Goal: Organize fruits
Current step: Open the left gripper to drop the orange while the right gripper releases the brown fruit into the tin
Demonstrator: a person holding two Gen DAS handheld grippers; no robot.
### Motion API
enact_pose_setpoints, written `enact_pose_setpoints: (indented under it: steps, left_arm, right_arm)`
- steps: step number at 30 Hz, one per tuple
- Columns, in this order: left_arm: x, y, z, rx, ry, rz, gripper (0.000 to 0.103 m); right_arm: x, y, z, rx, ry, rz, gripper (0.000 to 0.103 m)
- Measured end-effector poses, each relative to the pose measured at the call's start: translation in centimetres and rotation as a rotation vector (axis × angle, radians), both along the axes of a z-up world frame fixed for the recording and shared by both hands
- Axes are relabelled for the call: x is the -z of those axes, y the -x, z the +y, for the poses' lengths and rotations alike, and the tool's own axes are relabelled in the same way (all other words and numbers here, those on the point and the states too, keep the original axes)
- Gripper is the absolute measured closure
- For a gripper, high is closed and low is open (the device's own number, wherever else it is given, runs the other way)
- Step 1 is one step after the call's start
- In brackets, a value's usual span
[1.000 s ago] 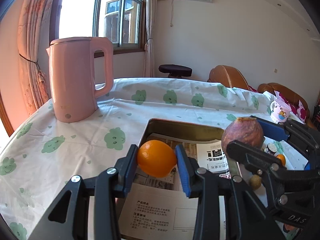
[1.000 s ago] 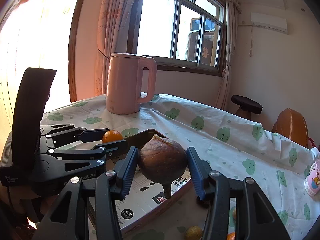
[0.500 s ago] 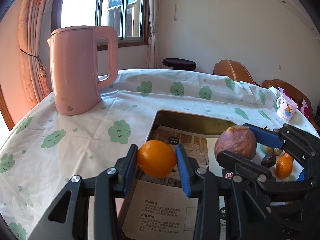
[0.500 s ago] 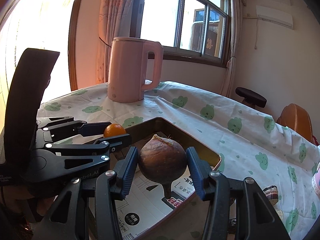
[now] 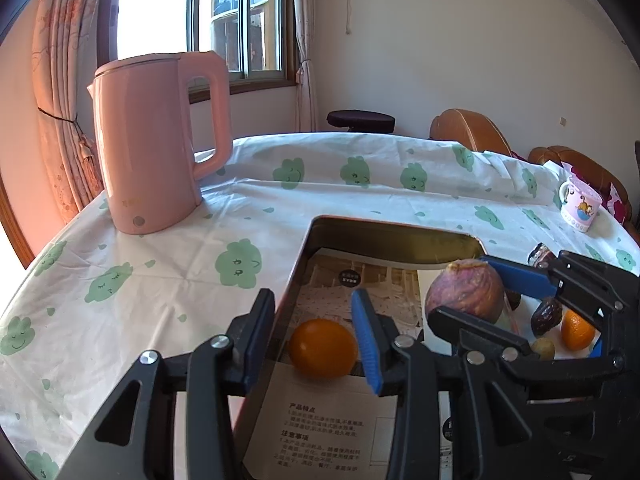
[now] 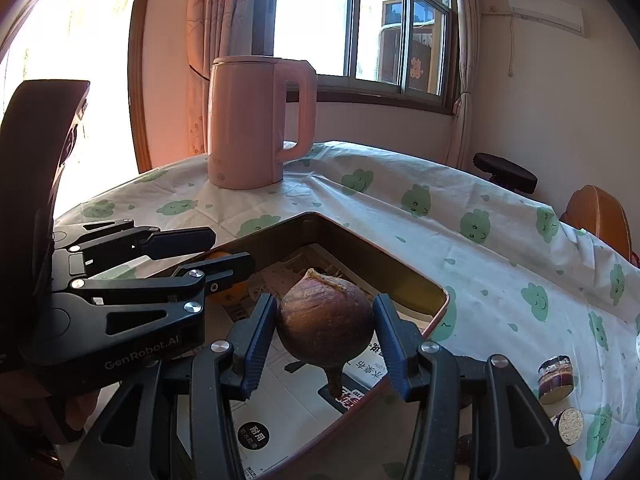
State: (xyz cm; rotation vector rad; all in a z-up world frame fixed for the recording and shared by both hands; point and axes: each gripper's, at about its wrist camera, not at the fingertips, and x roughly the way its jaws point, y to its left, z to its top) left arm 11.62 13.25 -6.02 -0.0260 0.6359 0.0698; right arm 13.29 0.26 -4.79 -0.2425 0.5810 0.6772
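The shallow metal tray (image 5: 394, 227) has a brassy sheen and rounded corners. It sits on the white tablecloth (image 5: 160, 240) printed with green smiling clouds, and is lined with sheets of printed paper (image 5: 320, 432).

In the tray's near left corner a smooth, glossy orange (image 5: 323, 354) rests low on the paper, a shadow beneath it. It lies between the blue ribbed pads of the left gripper (image 5: 316, 336), whose jaws stand narrow. The right pad meets the fruit's edge, but a dark sliver shows beside the left pad, so they do not appear to clamp it.

The right gripper (image 6: 325, 330) is closed on a round purple-brown fruit (image 6: 325, 316). Its skin is matt and faintly ridged, with a dry crown on top and a stub hanging below. Both pads press its sides, and it hangs above the paper in the middle of the tray, nearer the right rim.

Past the right gripper lie a small mandarin (image 5: 576, 330), a wrinkled dark fruit (image 5: 546, 315) and a little yellowish one (image 5: 542, 347) — whether inside the tray I cannot tell.

Far left stands a tall pink kettle (image 5: 152, 152), matt and smooth; far right stands a cartoon-printed mug (image 5: 580, 208).
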Motion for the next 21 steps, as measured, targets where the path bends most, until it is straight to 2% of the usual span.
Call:
enact_pose_setpoints:
  steps: [6, 10, 13, 21]
  left_arm:
    - [-0.1, 0.2, -0.1, -0.018, -0.016, -0.009, 0.057]
    - [-0.6, 1.0, -0.1, -0.047, -0.030, -0.060, 0.037]
    - [-1.0, 1.9, -0.4, -0.043, -0.004, -0.105, 0.030]
    - [-1.8, 3.5, -3.3, 0.011, 0.022, -0.146, 0.029]
  right_arm:
    - [0.1, -0.3, -0.2, 0.011, -0.002, 0.019, 0.049]
    - [-0.1, -0.1, -1.0, 0.041, -0.020, 0.005, 0.037]
    - [-0.4, 0.5, -1.8, 0.054, -0.017, -0.027, 0.033]
    - [-2.0, 1.4, -6.2, 0.126, -0.033, -0.061, 0.032]
